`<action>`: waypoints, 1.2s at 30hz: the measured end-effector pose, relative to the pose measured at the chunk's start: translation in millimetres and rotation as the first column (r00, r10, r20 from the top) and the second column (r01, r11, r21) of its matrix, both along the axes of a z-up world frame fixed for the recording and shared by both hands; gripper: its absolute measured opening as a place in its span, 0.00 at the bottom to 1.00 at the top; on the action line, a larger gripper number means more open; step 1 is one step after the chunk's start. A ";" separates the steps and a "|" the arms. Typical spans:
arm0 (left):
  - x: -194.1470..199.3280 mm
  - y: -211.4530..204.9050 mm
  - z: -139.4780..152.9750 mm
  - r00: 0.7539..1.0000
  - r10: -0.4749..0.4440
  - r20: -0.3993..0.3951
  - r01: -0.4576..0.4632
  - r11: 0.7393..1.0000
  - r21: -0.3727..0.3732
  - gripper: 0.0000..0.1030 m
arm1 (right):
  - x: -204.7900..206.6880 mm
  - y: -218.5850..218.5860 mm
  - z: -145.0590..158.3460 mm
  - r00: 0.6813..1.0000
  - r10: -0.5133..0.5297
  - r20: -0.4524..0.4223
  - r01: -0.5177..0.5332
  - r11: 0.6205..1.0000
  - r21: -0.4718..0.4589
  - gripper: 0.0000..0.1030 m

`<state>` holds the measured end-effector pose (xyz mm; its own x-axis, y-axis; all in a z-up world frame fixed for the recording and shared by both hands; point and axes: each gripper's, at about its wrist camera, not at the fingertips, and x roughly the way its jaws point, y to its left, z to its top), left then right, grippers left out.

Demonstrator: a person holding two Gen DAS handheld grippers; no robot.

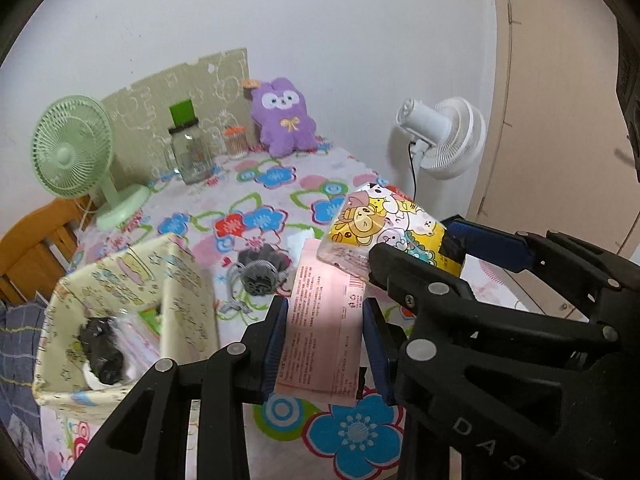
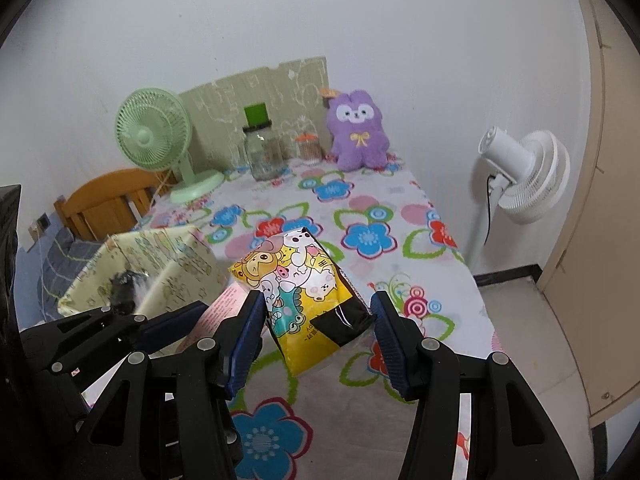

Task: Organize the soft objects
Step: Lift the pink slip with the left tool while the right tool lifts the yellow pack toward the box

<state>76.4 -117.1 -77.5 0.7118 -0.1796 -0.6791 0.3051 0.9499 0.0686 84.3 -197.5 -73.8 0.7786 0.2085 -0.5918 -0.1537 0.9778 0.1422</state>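
Note:
My left gripper (image 1: pixel 324 320) is shut on a pink tissue pack (image 1: pixel 324 320) and holds it above the floral table. My right gripper (image 2: pixel 318 312) is shut on a yellow cartoon tissue pack (image 2: pixel 304 292), held just right of the pink one; it also shows in the left wrist view (image 1: pixel 384 228). A cream fabric basket (image 1: pixel 180 280) stands to the left with a dark soft item (image 1: pixel 102 350) inside. A grey knitted item (image 1: pixel 258 274) lies on the table beyond the left gripper. A purple plush toy (image 2: pixel 358 134) sits at the back.
A green fan (image 2: pixel 154 130), a glass jar (image 2: pixel 264 152) and a small orange-lidded jar (image 2: pixel 308 146) stand at the table's back. A white fan (image 2: pixel 524 172) stands off the right edge. A wooden chair (image 2: pixel 104 204) is at the left.

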 end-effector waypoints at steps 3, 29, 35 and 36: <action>-6.7 3.9 10.1 1.000 0.002 0.025 -0.002 1.000 -0.003 0.37 | -6.6 3.5 10.9 1.000 0.002 0.025 -0.002 1.000 -0.002 0.56; -25.0 61.3 47.7 0.988 0.078 0.134 -0.073 0.996 -0.043 0.37 | -25.7 45.9 54.4 0.992 0.021 0.125 -0.020 1.000 -0.016 0.56; -19.2 79.1 47.4 0.985 0.109 0.137 -0.103 0.994 -0.049 0.37 | -17.8 63.3 54.5 0.992 0.044 0.122 -0.041 0.999 -0.021 0.56; -18.7 81.9 47.6 0.984 0.112 0.137 -0.107 0.993 -0.049 0.37 | -16.6 65.7 54.5 0.992 0.047 0.121 -0.045 0.999 -0.022 0.56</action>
<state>57.7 -35.2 -30.0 0.8160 -0.1212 -0.5652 0.1892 0.9799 0.0630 67.7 -131.8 -19.3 0.8347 0.2353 -0.4979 -0.2134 0.9717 0.1015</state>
